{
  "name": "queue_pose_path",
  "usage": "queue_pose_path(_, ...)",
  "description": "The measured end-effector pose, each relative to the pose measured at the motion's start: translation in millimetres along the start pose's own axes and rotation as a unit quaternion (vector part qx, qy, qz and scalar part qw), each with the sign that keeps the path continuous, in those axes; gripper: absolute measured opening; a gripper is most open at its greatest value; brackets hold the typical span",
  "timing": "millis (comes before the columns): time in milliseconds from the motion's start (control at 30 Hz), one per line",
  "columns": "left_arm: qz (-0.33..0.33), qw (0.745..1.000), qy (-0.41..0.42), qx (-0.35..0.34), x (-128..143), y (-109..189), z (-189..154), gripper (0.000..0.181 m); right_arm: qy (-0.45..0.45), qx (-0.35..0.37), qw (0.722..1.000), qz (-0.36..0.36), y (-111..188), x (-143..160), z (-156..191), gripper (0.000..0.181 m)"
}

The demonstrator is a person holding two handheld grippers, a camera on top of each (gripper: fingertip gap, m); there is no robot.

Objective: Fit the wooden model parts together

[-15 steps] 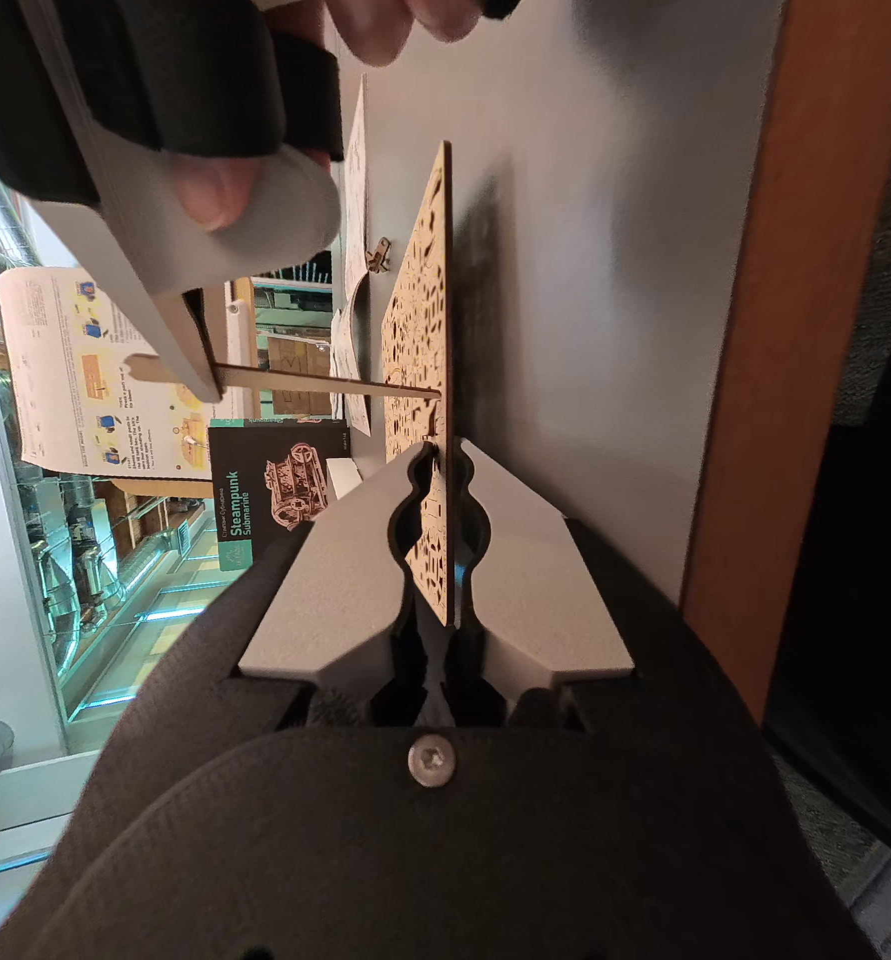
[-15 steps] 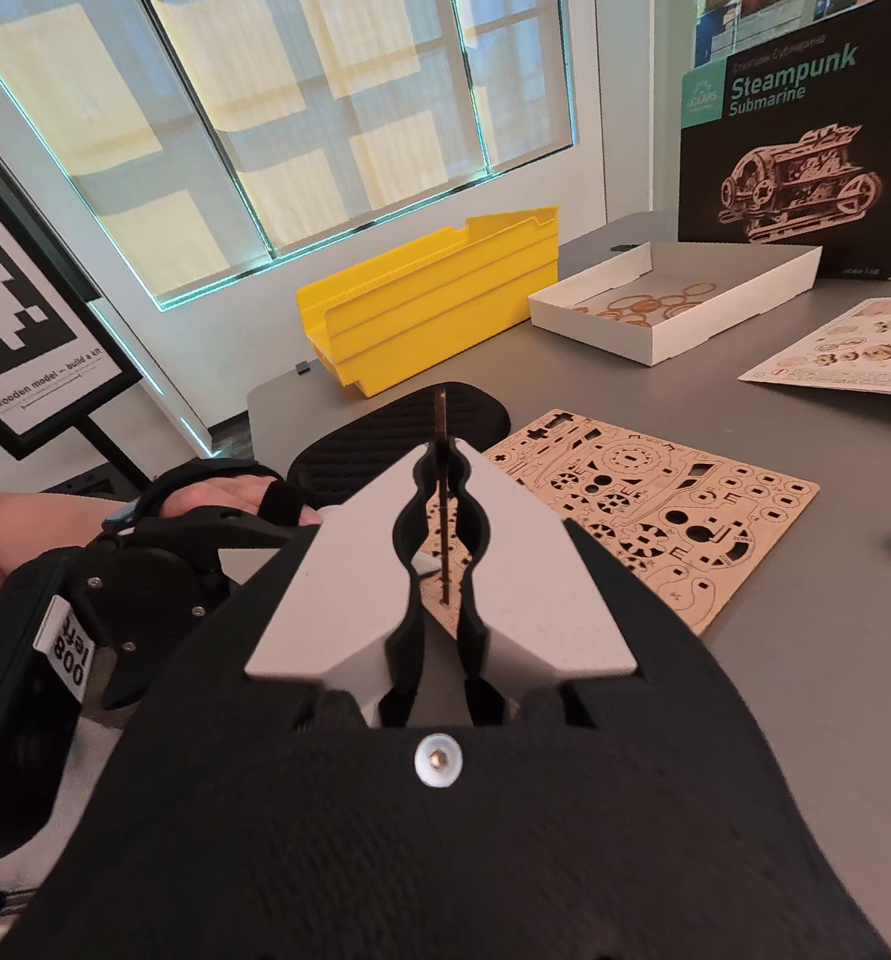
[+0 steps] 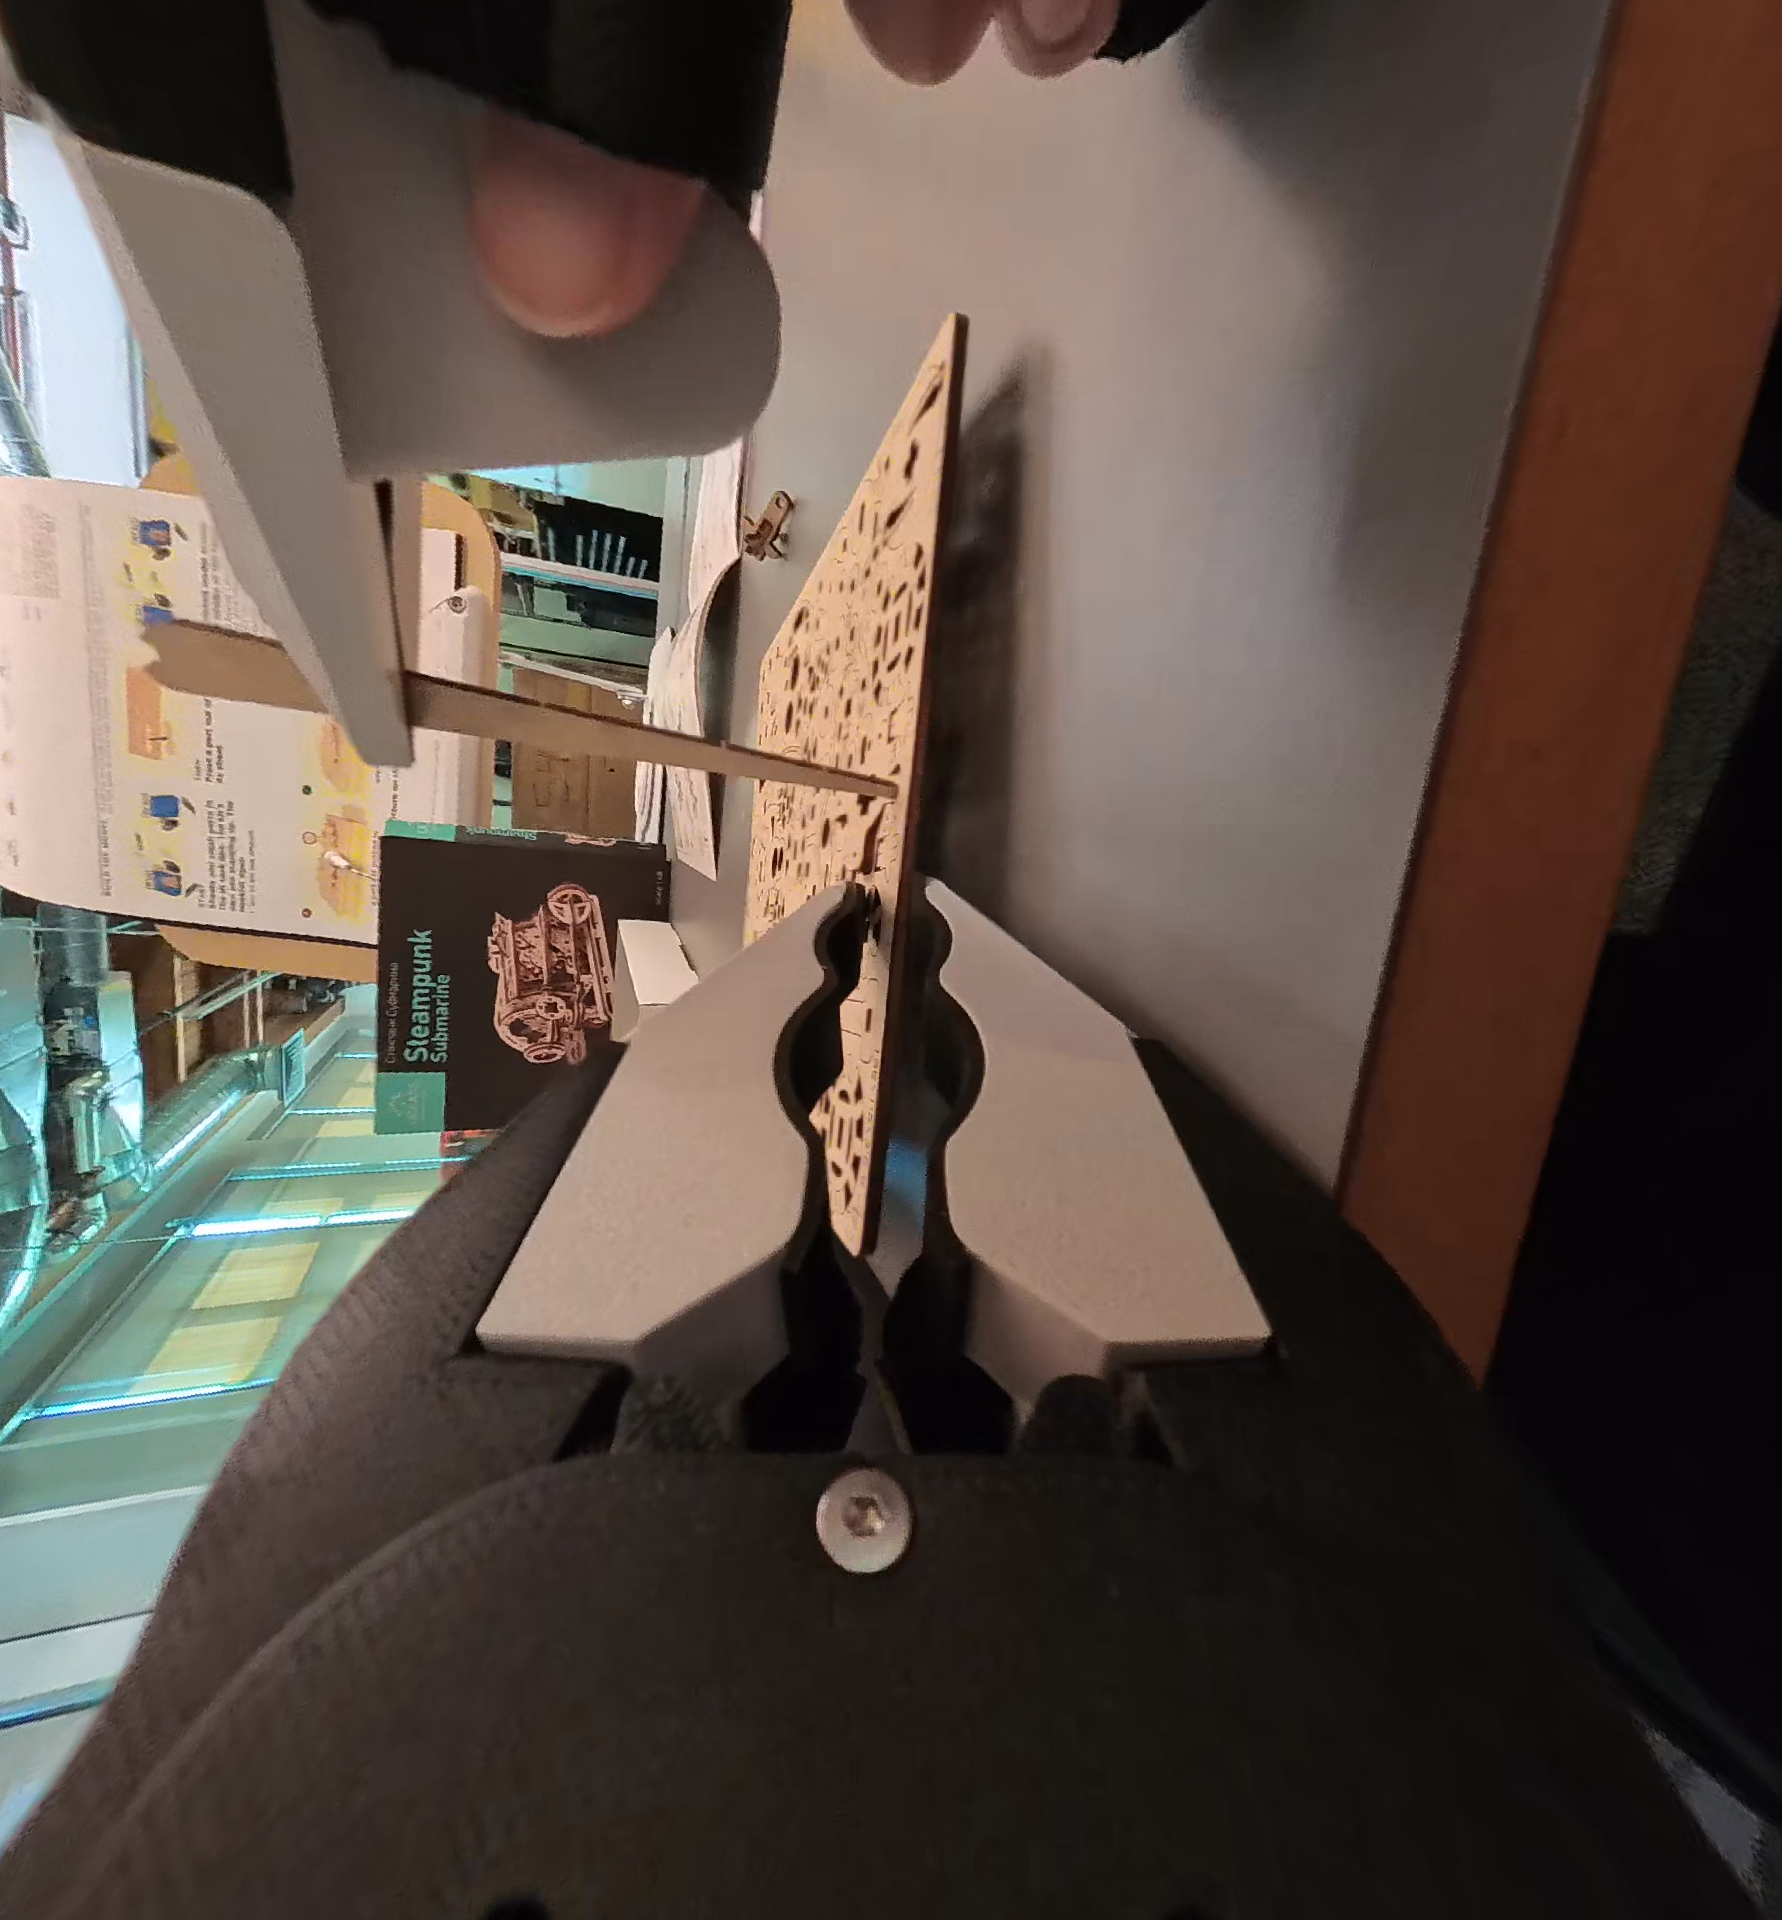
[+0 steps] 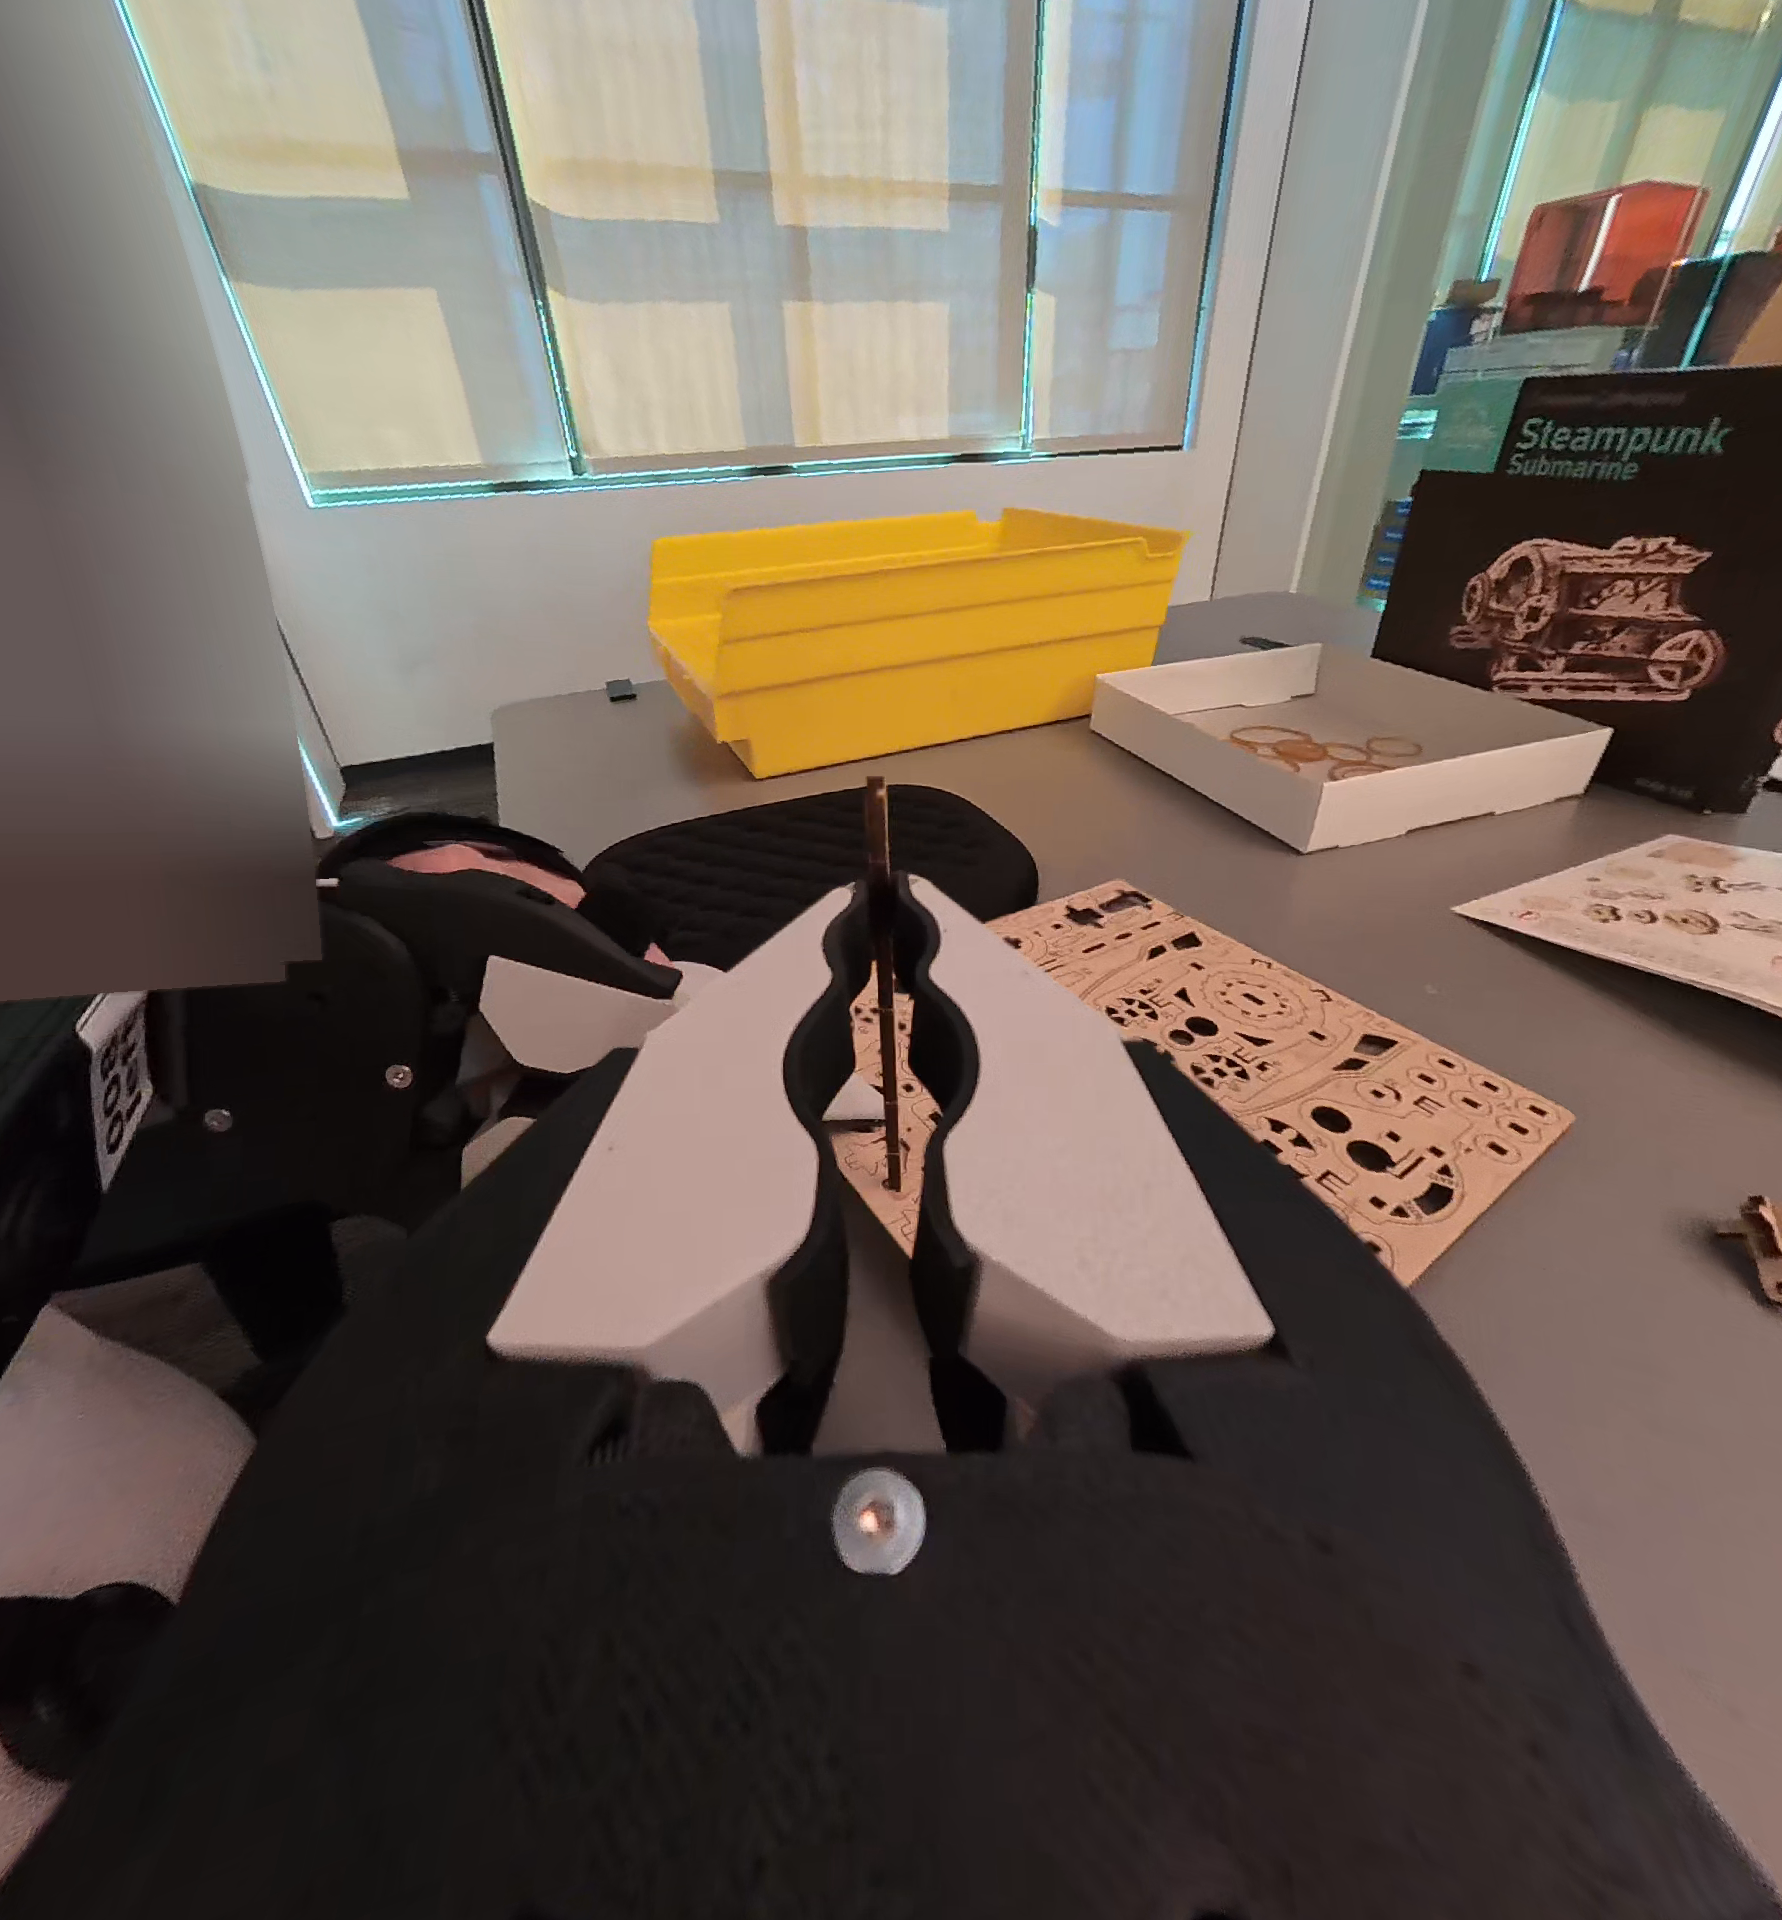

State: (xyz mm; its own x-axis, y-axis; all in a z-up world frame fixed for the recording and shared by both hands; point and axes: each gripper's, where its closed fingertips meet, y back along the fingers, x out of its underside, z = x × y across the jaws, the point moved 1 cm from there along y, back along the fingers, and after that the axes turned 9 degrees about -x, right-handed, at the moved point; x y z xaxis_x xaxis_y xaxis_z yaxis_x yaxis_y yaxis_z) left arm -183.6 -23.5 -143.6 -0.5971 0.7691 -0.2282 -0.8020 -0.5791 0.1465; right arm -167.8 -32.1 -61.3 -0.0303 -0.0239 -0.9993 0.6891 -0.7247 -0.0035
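Note:
A laser-cut wooden parts sheet (image 4: 1334, 1091) lies on the grey table (image 4: 1593, 1455). My left gripper (image 3: 892, 894) is shut on the sheet's near edge (image 3: 866, 675). It also shows at the left of the right wrist view (image 4: 554, 997). My right gripper (image 4: 879, 888) is shut on a thin wooden stick (image 4: 879, 997). The stick's tip rests on the sheet just in front of the left gripper's fingers. In the left wrist view the right gripper (image 3: 388, 717) sits at the upper left, and the stick (image 3: 658, 743) reaches across to the sheet.
A yellow bin (image 4: 908, 634), a white tray (image 4: 1199, 784) with wooden rings and a black kit box (image 4: 1614, 603) stand at the back. An instruction sheet (image 4: 1676, 925) and a small wooden assembly (image 4: 1775, 1252) lie to the right. A black mesh pad (image 4: 814, 862) sits behind the grippers. The tips of one gripper are about 8 centimetres away from the tips of the other. The small wooden assembly (image 4: 1775, 1252) is about equally far from each gripper, around 20 centimetres.
The right gripper has turned and come closer to the left gripper's camera, with the stick's tip still on the sheet. The left gripper keeps its hold on the sheet.

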Motion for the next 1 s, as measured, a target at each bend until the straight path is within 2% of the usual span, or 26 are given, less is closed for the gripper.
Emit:
queue_pose_path(867,-0.001,0.999,0.029,0.016,4.8,0.6,-0.7,0.007,-0.012,-0.037,0.999,0.022,-2.4,6.1,7.2,0.002)
queue_pose_path(1000,0.0,0.999,0.03,0.02,5.6,0.6,-1.0,0.007,0.01,-0.038,0.999,0.032,-4.4,7.8,11.4,0.002)
